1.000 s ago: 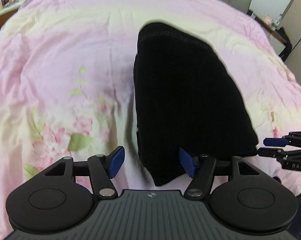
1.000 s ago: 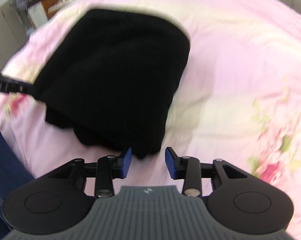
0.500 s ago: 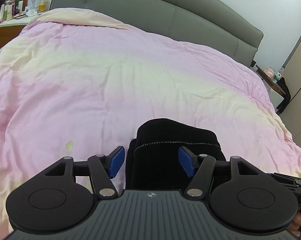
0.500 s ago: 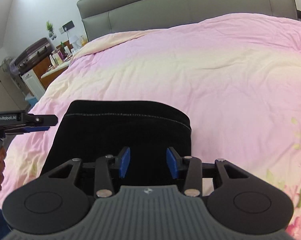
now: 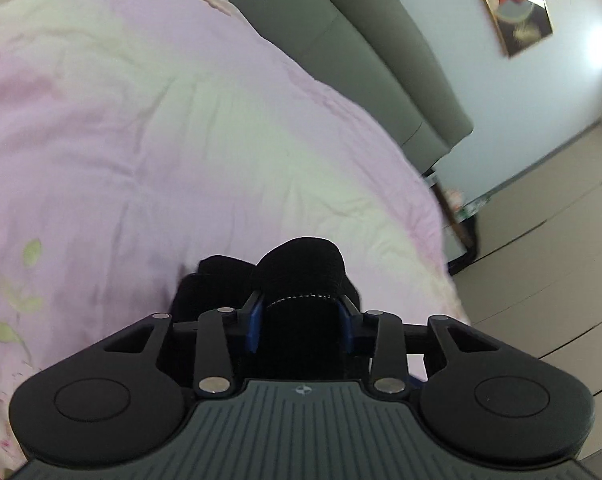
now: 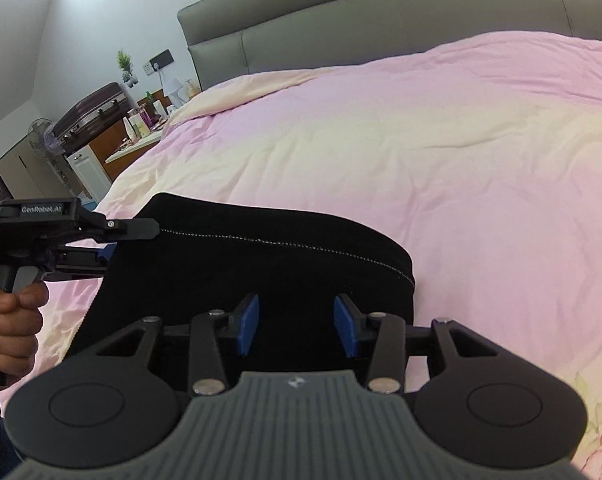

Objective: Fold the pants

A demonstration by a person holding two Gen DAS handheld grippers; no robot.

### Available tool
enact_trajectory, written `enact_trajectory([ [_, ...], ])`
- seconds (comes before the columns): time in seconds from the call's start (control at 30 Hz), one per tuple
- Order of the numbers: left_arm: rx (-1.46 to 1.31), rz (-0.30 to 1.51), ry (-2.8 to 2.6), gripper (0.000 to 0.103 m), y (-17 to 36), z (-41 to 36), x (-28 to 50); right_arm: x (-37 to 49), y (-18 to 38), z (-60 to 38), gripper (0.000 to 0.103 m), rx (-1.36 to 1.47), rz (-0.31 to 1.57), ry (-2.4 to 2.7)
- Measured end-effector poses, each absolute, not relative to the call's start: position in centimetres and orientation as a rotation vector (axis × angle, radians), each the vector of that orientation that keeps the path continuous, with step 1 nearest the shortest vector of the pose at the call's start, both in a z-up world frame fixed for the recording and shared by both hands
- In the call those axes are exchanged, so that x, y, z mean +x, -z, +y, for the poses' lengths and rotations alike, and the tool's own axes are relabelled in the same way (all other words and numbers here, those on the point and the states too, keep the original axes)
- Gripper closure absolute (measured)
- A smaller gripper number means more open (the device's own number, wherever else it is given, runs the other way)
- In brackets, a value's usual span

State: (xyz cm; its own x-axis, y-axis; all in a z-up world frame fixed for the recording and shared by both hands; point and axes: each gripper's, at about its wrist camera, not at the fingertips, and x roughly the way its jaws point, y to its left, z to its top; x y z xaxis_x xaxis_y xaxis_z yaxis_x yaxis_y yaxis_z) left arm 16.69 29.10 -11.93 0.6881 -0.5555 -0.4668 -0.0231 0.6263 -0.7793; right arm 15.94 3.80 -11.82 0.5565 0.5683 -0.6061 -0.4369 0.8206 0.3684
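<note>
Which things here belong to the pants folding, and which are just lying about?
Part of the job:
- black pants
- left claw, closing on bunched pants fabric
- right claw, pants between its pads
- pink duvet underneath

Lying about:
- suitcase
- fan
- bottles
- wall picture

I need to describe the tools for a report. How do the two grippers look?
Both grippers, left and right, are black with blue pads, round side discs, silver pivot pins and a grey ribbed body. White "GenRobot.AI" lettering marks the left one's side in the right wrist view.
</note>
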Motion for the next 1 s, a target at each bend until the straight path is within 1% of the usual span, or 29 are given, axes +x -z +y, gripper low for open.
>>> enact_trajectory([
  [0.07,-0.902,0.778,0.307,0.063,12.7,30.2,16.5,16.1,11.4,4.1,0.064,0.184,0.741,-0.617],
  [0.17,-0.810,0.852,0.183,0.063,14.1,30.4,16.7,16.8,11.0,5.0,0.064,0.190,0.703,-0.626],
  [0.27,-0.773,0.868,0.159,0.061,14.8,30.2,17.0,17.8,11.4,6.5,0.064,0.161,0.707,-0.607],
  [0.47,-0.594,0.880,0.103,0.058,15.1,28.3,17.4,19.3,15.0,9.4,0.063,0.125,0.765,-0.538],
  [0.5,-0.578,0.887,0.100,0.056,15.3,28.1,17.5,19.3,15.8,9.9,0.063,0.102,0.769,-0.524],
  [0.57,-0.586,0.901,0.095,0.053,16.0,27.9,17.5,19.0,16.7,10.6,0.063,0.043,0.769,-0.502],
  [0.63,-0.597,0.899,0.095,0.052,16.1,28.0,17.4,19.2,16.8,10.2,0.063,0.063,0.771,-0.502],
  [0.73,-0.616,0.861,0.105,0.053,15.4,28.3,16.7,18.8,15.7,9.4,0.063,0.107,0.759,-0.509],
  [0.83,-0.608,0.836,0.096,0.057,13.8,28.4,15.6,16.3,14.4,8.4,0.063,0.120,0.717,-0.531],
  [0.87,-0.591,0.826,0.091,0.059,13.0,28.2,15.1,15.5,14.1,8.3,0.064,0.107,0.707,-0.538],
  [1.0,-0.454,0.800,0.072,0.059,10.2,26.4,12.6,12.5,13.9,8.3,0.064,0.036,0.682,-0.549],
])
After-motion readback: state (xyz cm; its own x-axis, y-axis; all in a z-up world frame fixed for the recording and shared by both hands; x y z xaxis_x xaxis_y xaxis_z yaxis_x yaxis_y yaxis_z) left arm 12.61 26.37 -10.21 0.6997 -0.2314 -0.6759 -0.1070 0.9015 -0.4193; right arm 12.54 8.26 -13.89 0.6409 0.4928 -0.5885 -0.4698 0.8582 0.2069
